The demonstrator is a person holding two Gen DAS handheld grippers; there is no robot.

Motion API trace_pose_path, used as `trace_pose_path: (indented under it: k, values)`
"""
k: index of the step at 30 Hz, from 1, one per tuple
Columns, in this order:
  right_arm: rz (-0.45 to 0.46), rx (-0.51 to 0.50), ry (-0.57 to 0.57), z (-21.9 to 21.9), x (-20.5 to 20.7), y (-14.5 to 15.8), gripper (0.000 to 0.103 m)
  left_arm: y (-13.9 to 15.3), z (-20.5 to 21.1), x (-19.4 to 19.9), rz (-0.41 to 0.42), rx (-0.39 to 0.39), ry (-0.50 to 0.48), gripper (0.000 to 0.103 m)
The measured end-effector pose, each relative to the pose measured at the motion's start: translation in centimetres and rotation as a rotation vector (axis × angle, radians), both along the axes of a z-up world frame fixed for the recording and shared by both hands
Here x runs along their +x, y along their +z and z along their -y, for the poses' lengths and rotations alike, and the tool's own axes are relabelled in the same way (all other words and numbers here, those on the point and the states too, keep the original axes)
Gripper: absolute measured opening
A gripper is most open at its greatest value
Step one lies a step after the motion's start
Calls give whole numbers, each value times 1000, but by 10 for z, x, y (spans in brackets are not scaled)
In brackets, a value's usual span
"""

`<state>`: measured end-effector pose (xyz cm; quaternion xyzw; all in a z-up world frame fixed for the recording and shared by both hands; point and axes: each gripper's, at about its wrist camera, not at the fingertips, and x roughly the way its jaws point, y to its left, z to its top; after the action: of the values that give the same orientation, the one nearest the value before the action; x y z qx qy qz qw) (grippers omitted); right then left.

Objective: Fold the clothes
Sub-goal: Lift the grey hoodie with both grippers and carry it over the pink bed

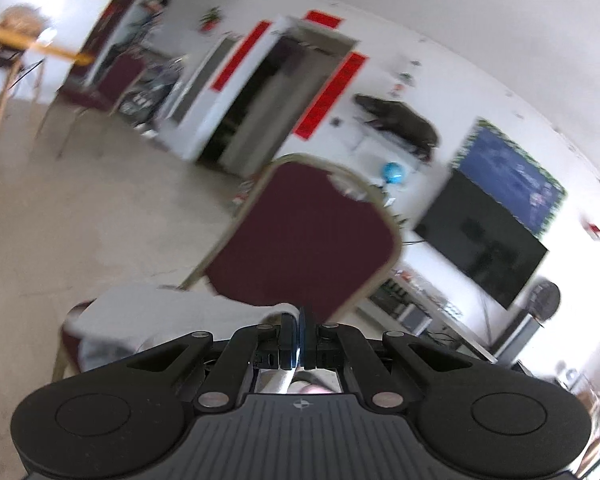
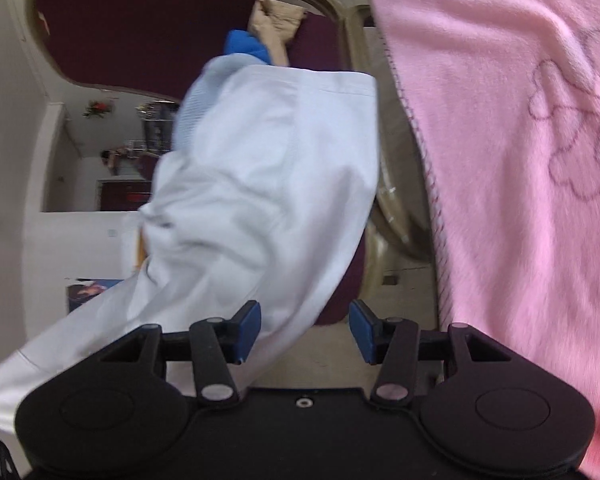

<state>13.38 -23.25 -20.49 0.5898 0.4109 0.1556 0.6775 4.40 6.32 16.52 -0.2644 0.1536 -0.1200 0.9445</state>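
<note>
Left wrist view is motion-blurred; the left gripper (image 1: 300, 334) pinches a thin fold of white garment (image 1: 172, 312) on a maroon chair (image 1: 304, 240). The right gripper (image 2: 305, 334) gapes empty; the garment (image 2: 260, 184) runs from 12 to 7 o'clock, its lower end cut off, pink towel (image 2: 512, 152) at 3.

Left gripper (image 1: 300, 334): lower centre of the left wrist view, jaws pressed together with only a thin sliver between the pads. Right gripper (image 2: 305, 330): lower centre of the right wrist view, blue pads (image 2: 249, 330) spread wide apart.

Bright daylight, motion blur, fisheye-warped edges
</note>
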Motion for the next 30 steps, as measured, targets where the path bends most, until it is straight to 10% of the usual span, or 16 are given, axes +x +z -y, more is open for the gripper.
trace_pose_path:
  k: [6, 13, 20, 30]
  values:
    - [142, 89, -60, 31, -30, 33, 62, 37, 46, -20, 93, 56, -48, 0]
    - [556, -370, 27, 56, -87, 144, 73, 80, 88, -51, 233, 129, -128, 0]
    - [646, -517, -173, 131, -158, 215, 77, 104, 155, -67, 337, 210, -237, 0]
    - [586, -511, -453, 260, -231, 156, 81, 36, 287, 22, 201, 398, -304, 0]
